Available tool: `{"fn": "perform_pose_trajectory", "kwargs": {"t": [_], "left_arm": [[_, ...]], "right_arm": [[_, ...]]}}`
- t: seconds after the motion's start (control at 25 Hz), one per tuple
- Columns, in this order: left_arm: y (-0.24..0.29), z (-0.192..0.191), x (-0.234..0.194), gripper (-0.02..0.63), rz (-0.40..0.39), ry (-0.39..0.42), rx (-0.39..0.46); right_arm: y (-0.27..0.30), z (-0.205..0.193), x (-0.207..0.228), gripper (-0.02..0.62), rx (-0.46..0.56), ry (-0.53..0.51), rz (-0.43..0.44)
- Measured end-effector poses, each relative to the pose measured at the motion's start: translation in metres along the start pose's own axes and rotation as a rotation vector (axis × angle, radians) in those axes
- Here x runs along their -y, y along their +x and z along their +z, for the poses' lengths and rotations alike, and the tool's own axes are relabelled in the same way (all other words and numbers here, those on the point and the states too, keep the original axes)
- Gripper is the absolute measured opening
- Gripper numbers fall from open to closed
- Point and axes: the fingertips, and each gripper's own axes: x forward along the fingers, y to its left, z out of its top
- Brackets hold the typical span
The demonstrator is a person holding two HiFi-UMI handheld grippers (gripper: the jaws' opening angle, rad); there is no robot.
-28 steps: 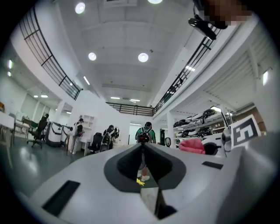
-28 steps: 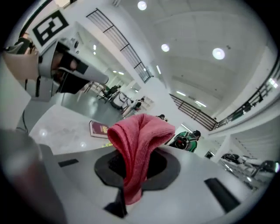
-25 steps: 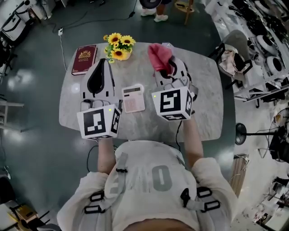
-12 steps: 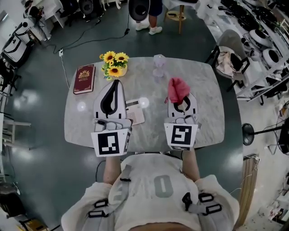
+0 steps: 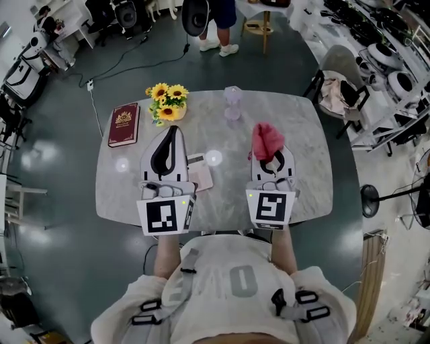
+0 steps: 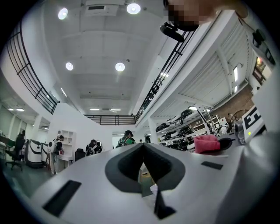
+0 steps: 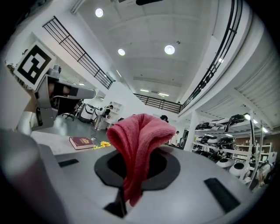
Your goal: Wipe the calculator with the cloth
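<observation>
The pink calculator (image 5: 201, 176) lies flat on the grey table (image 5: 309, 134), and its left part is hidden under my left gripper (image 5: 173, 130). That gripper is shut with nothing between its jaws and points away from me over the table. To the right, my right gripper (image 5: 268, 156) is shut on a red cloth (image 5: 266, 138), which bunches up above the fingertips. The cloth (image 7: 139, 131) hangs folded out of the closed jaws in the right gripper view. It is clear of the calculator. The left gripper view shows the cloth (image 6: 206, 143) off to the right.
A dark red book (image 5: 123, 125) lies at the table's far left. Beside it stands a bunch of sunflowers (image 5: 165, 101), and a clear glass (image 5: 232, 103) stands at the far middle. A person (image 5: 209, 20) stands beyond the table. Chairs and equipment surround it.
The calculator lay fully in view between the grippers a second ago; now the left gripper covers its left part. The right gripper with the cloth has shifted right, away from the flowers.
</observation>
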Motion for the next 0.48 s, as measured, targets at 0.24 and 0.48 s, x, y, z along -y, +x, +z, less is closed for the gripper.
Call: {"fn": "perform_pose_trajectory", "kwargs": {"t": [0.24, 0.48], "left_arm": [[-0.0020, -0.0008, -0.0022, 0.020, 0.005, -0.007, 0.004], [-0.0056, 0.0014, -0.0019, 0.021, 0.017, -0.005, -0.004]], "right_arm": [[0.0001, -0.0001, -0.0005, 0.054, 0.009, 0.010, 0.004], [-0.0020, 0.0000, 0.0008, 0.054, 0.010, 0.023, 0.017]]}}
